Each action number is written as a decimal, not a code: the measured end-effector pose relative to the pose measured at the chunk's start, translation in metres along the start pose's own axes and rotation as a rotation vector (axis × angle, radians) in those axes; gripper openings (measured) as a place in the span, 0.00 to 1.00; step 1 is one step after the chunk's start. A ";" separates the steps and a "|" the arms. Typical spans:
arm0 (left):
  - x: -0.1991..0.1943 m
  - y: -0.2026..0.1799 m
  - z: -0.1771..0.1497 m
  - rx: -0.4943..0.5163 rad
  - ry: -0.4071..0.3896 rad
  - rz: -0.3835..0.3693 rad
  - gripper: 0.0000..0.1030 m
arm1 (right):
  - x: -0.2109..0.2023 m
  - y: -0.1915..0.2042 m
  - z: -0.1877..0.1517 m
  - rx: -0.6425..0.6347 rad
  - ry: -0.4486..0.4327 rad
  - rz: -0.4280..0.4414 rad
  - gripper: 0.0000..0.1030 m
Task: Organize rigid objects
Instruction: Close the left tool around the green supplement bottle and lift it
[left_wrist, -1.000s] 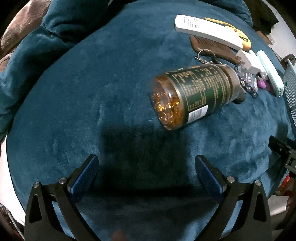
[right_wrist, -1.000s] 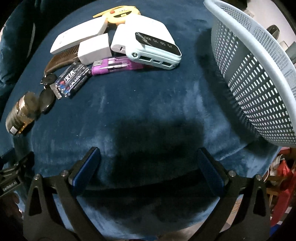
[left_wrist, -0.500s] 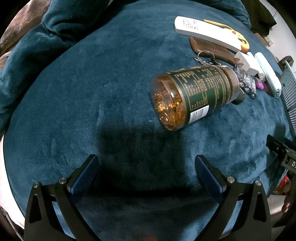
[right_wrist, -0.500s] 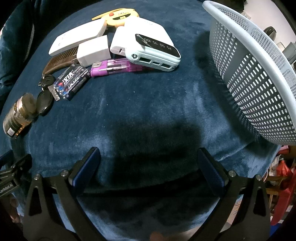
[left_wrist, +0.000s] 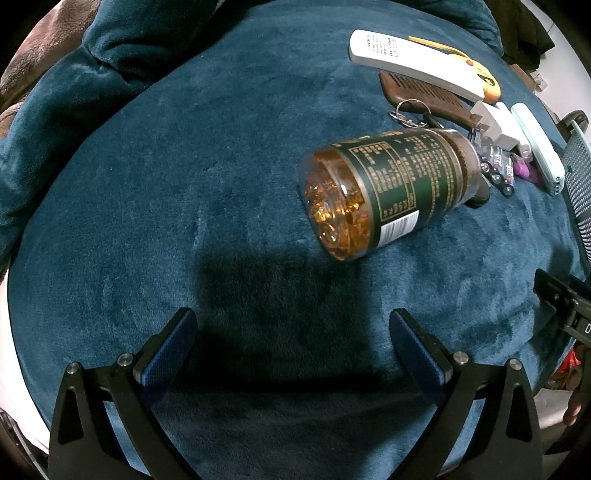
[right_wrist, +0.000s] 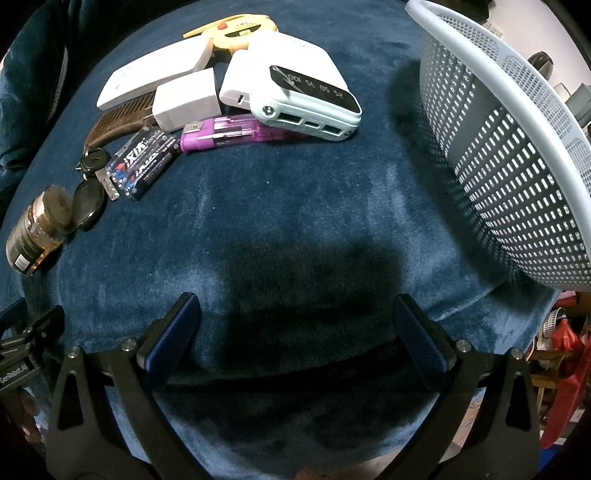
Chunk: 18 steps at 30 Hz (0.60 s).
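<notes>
My left gripper (left_wrist: 291, 332) hangs above the blue plush cover (left_wrist: 184, 203) with its jaws spread wide and nothing between them. My right gripper (right_wrist: 295, 317) is likewise spread and empty, and it points at the cluster of items.

Items to sort, all lying loose on the cover:

One bottle (left_wrist: 391, 192) lies on its side just ahead of my left gripper, base toward me. It is clear amber, filled with golden capsules, and has a dark green label with gold print and a white barcode patch. The print is too small to read. Its brown cap touches the key fob.

One white remote (right_wrist: 155, 74) lies at the far edge, with one yellow tape measure (right_wrist: 240, 31) behind it.

One brown comb (right_wrist: 114, 123) lies beside the remote, partly under one white charger block (right_wrist: 186, 99).

One white power bank (right_wrist: 295, 88) has a dark display strip reading 25 50 75 100. It has three ports on its near end.

One purple lighter (right_wrist: 225, 134) lies touching the power bank's near edge.

One pack of batteries (right_wrist: 144, 162) is black and blue with white lettering. The brand is not clearly legible.

One black key fob (right_wrist: 88, 201) sits on a ring with a key (right_wrist: 94, 162).

One pale grey perforated basket (right_wrist: 517, 177) stands tilted to the right, well apart from the cluster.
</notes>
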<state>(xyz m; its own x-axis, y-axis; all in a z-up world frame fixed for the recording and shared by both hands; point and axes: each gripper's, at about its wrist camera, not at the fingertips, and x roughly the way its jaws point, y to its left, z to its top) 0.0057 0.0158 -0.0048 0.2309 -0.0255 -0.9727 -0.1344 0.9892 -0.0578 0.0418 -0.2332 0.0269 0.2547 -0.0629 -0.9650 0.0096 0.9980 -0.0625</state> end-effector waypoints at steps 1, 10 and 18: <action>0.000 0.000 0.000 0.001 0.000 0.000 1.00 | 0.000 0.001 0.000 0.000 0.001 0.000 1.00; 0.001 -0.002 0.003 0.002 0.001 0.001 1.00 | 0.003 0.006 0.003 0.005 0.000 -0.004 1.00; -0.010 -0.003 0.012 0.018 0.013 -0.015 0.99 | 0.004 0.008 0.004 0.005 -0.008 -0.010 1.00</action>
<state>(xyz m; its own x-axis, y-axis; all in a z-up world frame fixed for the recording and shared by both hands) 0.0153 0.0146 0.0082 0.2206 -0.0419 -0.9745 -0.1133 0.9912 -0.0683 0.0464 -0.2258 0.0231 0.2625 -0.0730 -0.9622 0.0175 0.9973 -0.0709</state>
